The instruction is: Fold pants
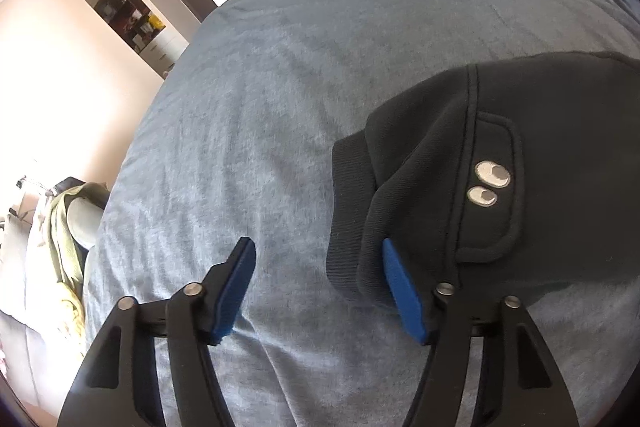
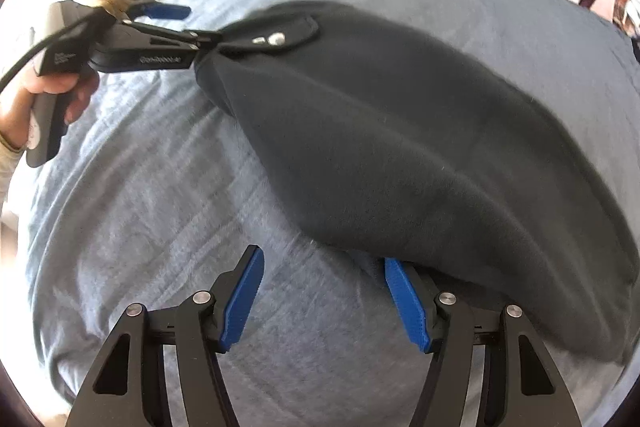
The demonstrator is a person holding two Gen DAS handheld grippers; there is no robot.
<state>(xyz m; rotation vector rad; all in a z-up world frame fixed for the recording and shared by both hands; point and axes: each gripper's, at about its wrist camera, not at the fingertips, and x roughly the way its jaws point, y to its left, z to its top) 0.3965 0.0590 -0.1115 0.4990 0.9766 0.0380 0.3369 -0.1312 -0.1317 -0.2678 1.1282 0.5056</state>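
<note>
Left wrist view: left gripper (image 1: 318, 267) spread beside folded black fleece pants (image 1: 500, 163) on blue-grey bedspread (image 1: 248, 115); right gripper (image 2: 322, 277) also spread.

The pants (image 2: 400, 131) lie on the bedspread (image 2: 140, 207), between the left gripper (image 2: 192, 27) and right gripper (image 2: 320, 291).

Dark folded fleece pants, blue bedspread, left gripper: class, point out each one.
Dark folded fleece pants (image 2: 400, 131), right wrist view, broad top panel.
Blue bedspread (image 1: 280, 87), left wrist view, bare middle.
Left gripper (image 1: 318, 255), left wrist view, between fingertips.
</note>
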